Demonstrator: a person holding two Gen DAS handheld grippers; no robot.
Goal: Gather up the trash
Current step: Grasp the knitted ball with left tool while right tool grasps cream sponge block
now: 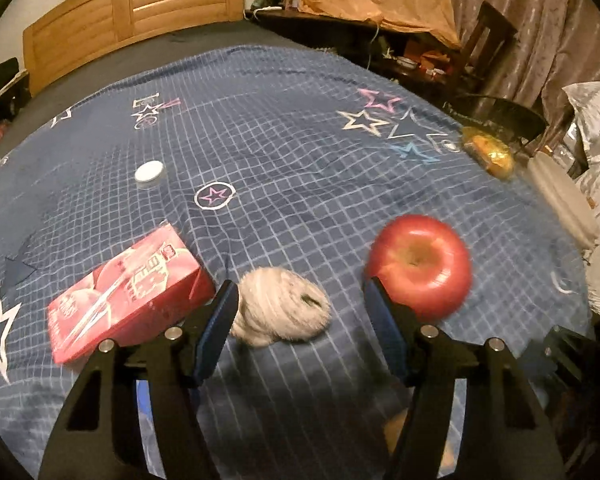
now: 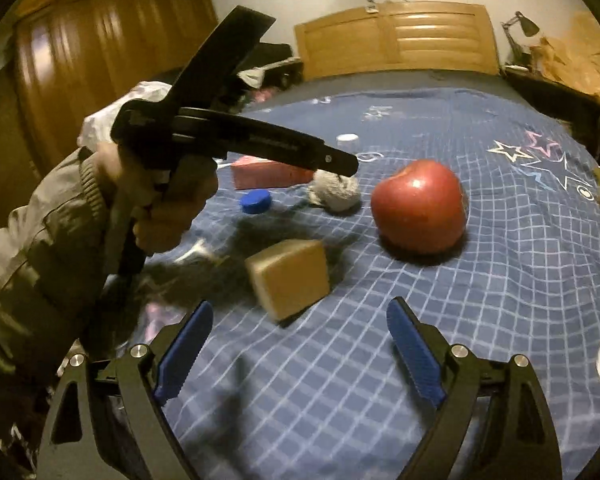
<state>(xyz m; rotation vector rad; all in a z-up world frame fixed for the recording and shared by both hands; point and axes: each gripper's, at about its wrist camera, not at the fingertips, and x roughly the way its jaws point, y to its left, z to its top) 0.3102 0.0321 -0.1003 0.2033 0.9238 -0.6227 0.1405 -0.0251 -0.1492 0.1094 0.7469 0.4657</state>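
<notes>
Hovering over the blue checked bedspread (image 1: pixel 284 152), your left gripper (image 1: pixel 300 296) points down at a crumpled whitish wad of paper (image 1: pixel 280 308) that lies between its fingers; the left blue pad (image 1: pixel 220 320) is just beside or touching the wad, the right one apart from it, so the jaws stand part open and grip nothing. Motion blur keeps you from telling contact for certain. A pink carton (image 1: pixel 128 292) lies flat just left of that gripper, and a red apple (image 1: pixel 420 264) sits just right of it. Farther up the spread are a white cap (image 1: pixel 150 172) and, near the right edge, a yellow wrapper (image 1: pixel 490 152). In the right wrist view your right gripper (image 2: pixel 300 320) has its jaws spread wide and empty, above bare cloth. Just beyond its fingertips a tan block (image 2: pixel 290 276), tilted on one edge, rests on the bedspread. Behind it lie a blue cap (image 2: pixel 255 202), the wad and the apple. Your left hand (image 2: pixel 160 208), in a padded sleeve (image 2: pixel 48 248), grips the other tool's handle. A wooden headboard (image 2: pixel 396 40) closes the far end.
</notes>
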